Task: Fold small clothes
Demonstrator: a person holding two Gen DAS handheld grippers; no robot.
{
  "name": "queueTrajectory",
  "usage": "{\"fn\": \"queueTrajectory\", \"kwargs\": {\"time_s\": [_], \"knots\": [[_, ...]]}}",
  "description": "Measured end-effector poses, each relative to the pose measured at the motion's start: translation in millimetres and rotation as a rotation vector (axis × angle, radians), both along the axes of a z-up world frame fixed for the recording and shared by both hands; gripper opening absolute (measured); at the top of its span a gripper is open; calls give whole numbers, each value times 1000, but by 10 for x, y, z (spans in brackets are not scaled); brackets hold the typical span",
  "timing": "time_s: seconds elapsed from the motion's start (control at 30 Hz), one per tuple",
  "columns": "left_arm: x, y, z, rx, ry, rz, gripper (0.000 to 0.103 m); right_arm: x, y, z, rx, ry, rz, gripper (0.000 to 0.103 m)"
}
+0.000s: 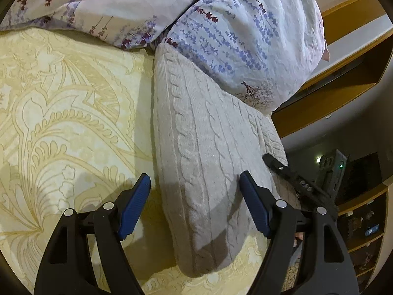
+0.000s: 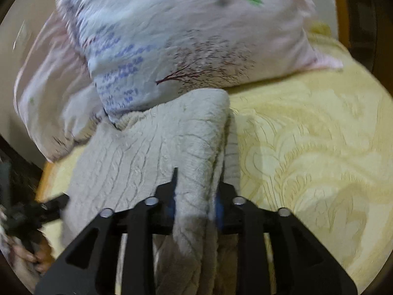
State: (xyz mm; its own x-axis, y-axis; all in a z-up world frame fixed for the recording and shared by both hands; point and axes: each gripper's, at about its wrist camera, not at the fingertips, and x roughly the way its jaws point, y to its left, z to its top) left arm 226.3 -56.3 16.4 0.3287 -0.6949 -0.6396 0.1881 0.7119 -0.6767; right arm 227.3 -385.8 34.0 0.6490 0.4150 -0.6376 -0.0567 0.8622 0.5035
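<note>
Right wrist view motion-blurred, sweater [image 2: 152, 152] top under pillow [image 2: 172, 36], right fingers [image 2: 219, 211] mostly cloth-covered

Warm, fairly dim indoor light. The left wrist view is sharp, with a soft shadow on the sweater [image 1: 208, 142] toward 6 o'clock. The right wrist view is motion-blurred, worst on the pillow [image 2: 172, 36] at 12 o'clock. Both bend strongly at the rims, with dark corners.
</note>
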Motion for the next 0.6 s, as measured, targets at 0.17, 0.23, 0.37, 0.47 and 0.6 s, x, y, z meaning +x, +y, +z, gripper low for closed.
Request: {"fn": "queueTrajectory", "kwargs": {"time_s": [0.17,0.23,0.37,0.47,0.6], "knots": [[-57,58,-31,-37,25,0,75,-291,-286,-38,148,16,29,36],[-89,63,-41,-43,30,-2,75,-408,-325,-101,190,27,43,36],[-163,24,-41,-43,31,-17,70,-535,-254,-228,192,43,74,26],[-219,1,-67,-48,48,-15,62,-559,-241,-241,199,20,51,18],[-289,25,-66,-50,40,-8,49,-598,-318,-222,210,-15,23,15]]}}
